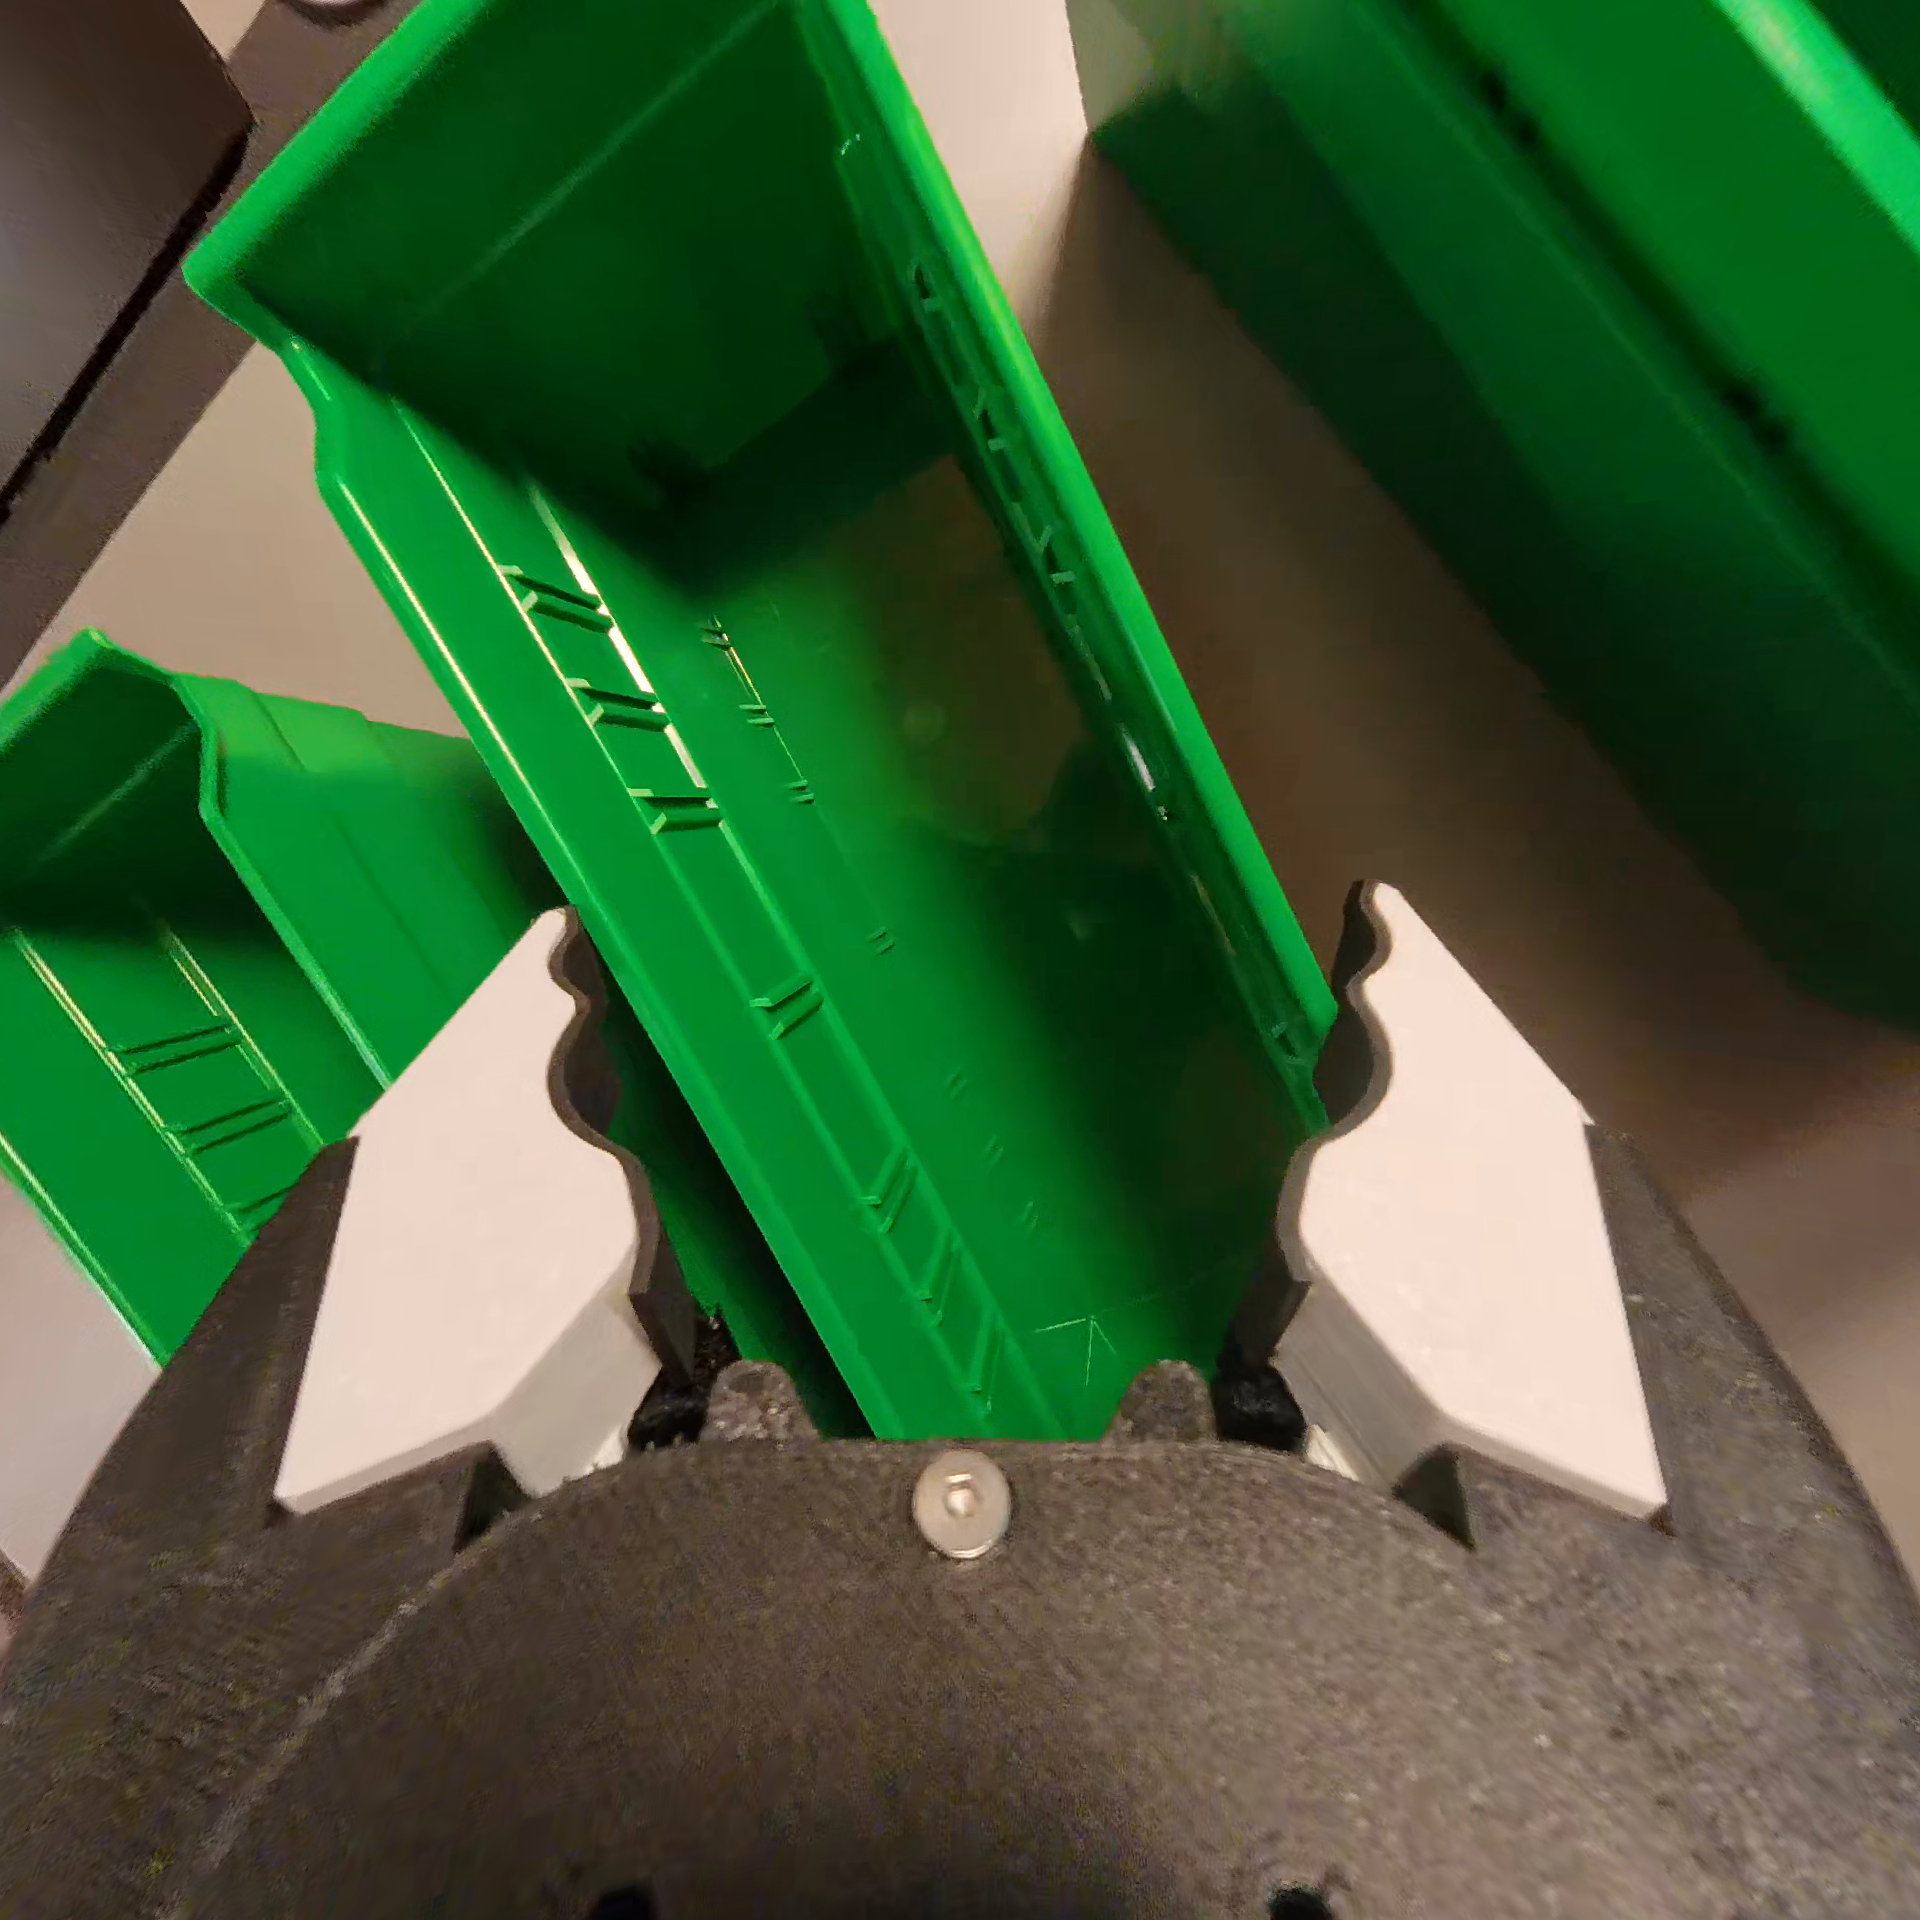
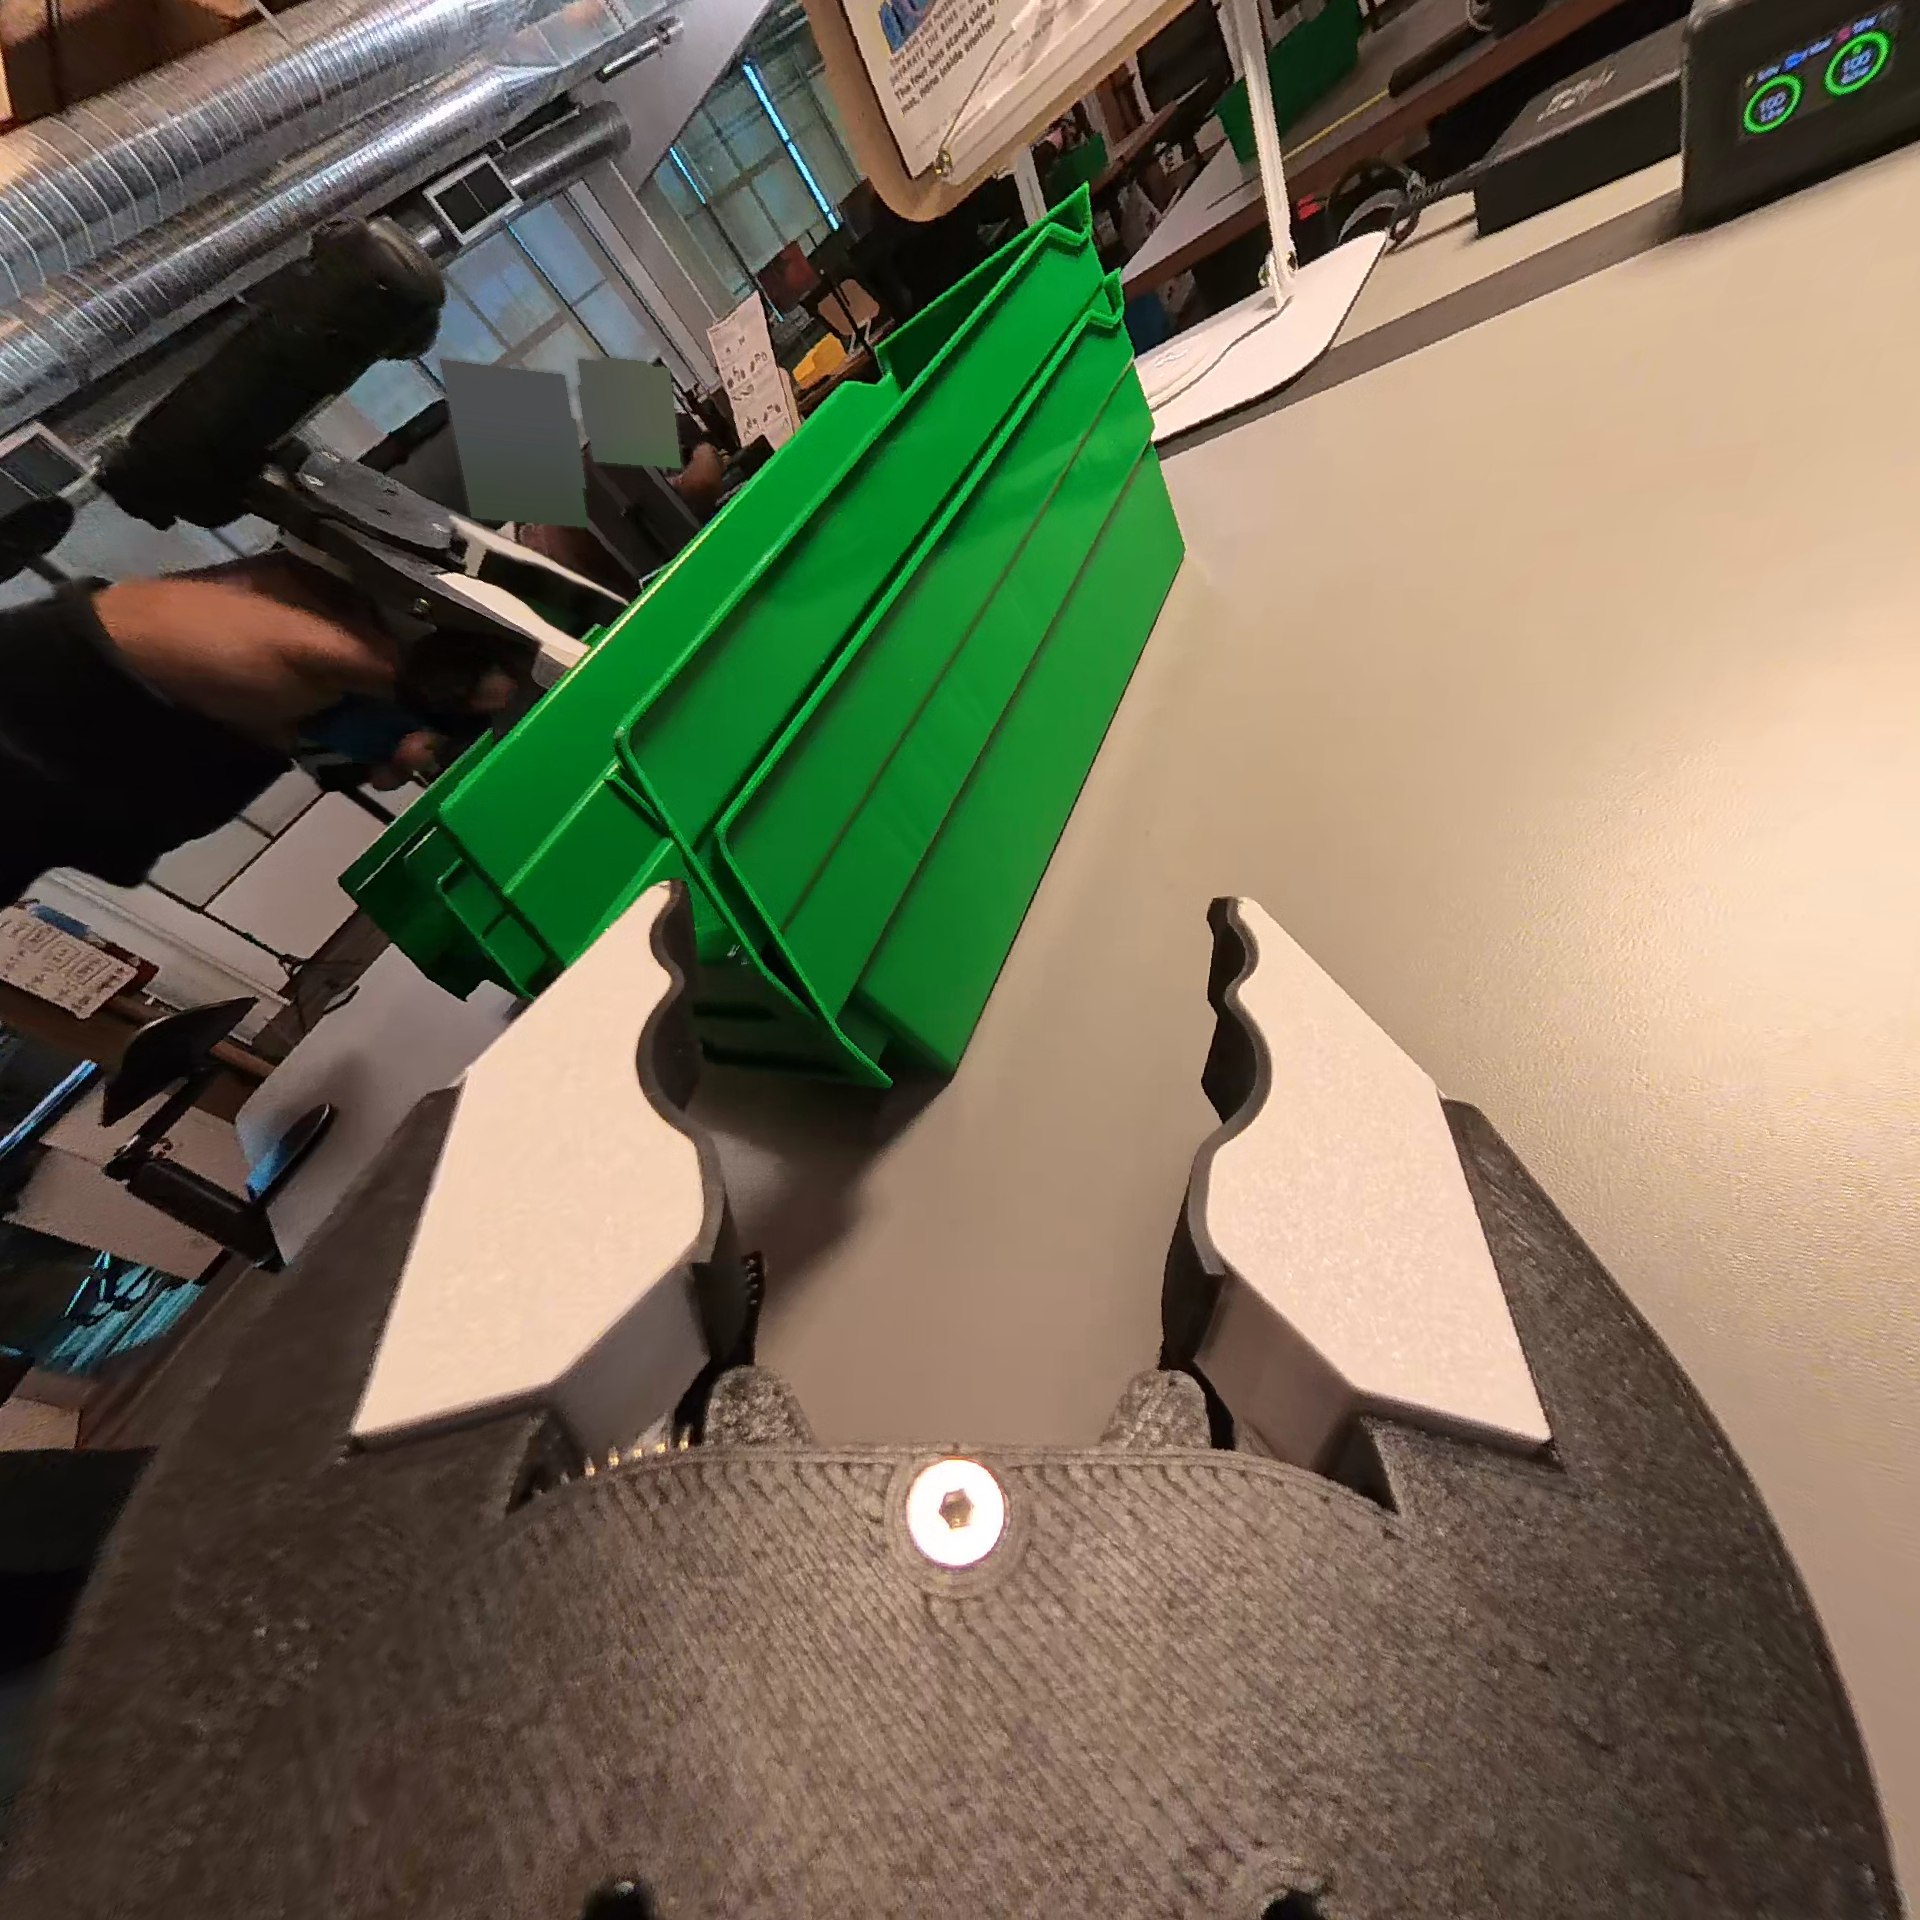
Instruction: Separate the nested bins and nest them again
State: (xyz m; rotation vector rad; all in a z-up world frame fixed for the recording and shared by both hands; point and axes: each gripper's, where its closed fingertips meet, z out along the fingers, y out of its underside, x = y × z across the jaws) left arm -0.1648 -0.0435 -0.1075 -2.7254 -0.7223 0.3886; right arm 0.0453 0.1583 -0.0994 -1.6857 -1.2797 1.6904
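Workshop tables [image 2: 1558,727] beige, ductwork [image 2: 260,135] overhead.

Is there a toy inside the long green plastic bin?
No, the long green plastic bin shows only its own bare floor and ribbed walls inside.

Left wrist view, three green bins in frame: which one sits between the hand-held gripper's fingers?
The long middle bin, open side facing the camera, running up between the left hand-held gripper's spread fingers. The bin at lower left and the bin at upper right lie outside them.
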